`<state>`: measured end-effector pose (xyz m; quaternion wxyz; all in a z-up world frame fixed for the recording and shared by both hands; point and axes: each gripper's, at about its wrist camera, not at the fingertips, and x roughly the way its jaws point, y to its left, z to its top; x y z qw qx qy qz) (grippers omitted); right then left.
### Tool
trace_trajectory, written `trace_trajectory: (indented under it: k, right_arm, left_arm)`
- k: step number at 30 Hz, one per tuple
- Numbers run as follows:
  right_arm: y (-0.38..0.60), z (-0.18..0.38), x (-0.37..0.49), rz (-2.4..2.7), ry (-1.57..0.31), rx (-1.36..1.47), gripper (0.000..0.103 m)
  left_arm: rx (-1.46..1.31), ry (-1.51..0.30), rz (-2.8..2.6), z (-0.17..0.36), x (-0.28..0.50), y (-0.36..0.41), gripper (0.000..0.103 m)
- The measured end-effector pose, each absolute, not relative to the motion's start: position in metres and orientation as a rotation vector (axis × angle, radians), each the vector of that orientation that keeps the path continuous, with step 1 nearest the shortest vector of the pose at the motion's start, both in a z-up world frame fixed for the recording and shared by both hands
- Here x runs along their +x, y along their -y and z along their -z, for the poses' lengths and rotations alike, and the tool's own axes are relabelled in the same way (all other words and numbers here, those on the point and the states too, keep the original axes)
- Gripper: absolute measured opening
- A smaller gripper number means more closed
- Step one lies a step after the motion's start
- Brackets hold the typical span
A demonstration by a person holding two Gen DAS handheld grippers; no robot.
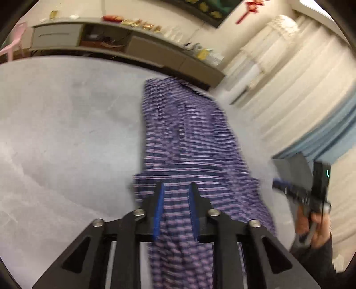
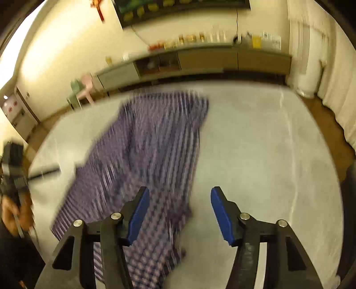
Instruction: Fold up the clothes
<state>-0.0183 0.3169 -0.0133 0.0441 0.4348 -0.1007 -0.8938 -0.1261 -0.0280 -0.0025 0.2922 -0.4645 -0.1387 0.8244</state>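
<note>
The striped garment [image 1: 187,137] looks light and limp, sagging from the left gripper [image 1: 175,189], which pinches its near edge. The right gripper [image 2: 178,200] hangs spread and empty above the garment's free near corner, likely the next hold.

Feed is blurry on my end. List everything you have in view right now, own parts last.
striped garment: one, purple and navy, lying lengthwise on the grey surface, near end lifted
work surface: one, light grey, under the garment
low cabinet: one, beige and grey, along the far wall, small items on top too blurred to name
plastic chair: one, pink, at the cabinet's end
curtains: white with a blue one beside
wall picture: one, dark, above the cabinet
left gripper: black with blue pads, shut on the garment
right gripper: black with blue pads, open, above the garment's edge
hand: holding the right gripper's handle
</note>
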Motion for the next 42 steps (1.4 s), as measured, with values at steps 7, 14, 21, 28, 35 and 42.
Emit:
trace_trajectory:
  k: [7,14,21,28,35,42]
  right_arm:
    - [-0.320,-0.022,-0.157,2.683,0.251,1.373,0.061]
    - [-0.302,0.064,-0.328,2.652,0.226,1.595,0.061]
    - [-0.281,0.083,-0.331,2.641,0.150,1.522,0.013]
    - [-0.236,-0.032,-0.180,2.761,-0.073,1.035,0.011]
    - [-0.127,-0.042,0.076,2.619,-0.709,0.713,0.011]
    - [-0.141,0.026,0.141,2.676,-0.718,1.049,0.018]
  left_arm:
    - [-1.242,0.368,-2.178,-0.002,-0.144,0.004,0.026]
    - [-1.452,0.398,-1.992,0.056,-0.139,-0.016,0.026]
    - [-1.479,0.533,-1.916,0.065,-0.154,-0.010,0.028]
    - [-1.480,0.578,-2.072,0.061,-0.174,0.017,0.028]
    - [-1.361,0.797,-2.075,0.047,-0.171,0.050,0.035]
    - [-1.412,1.161,-2.010,0.079,-0.165,0.084,0.037]
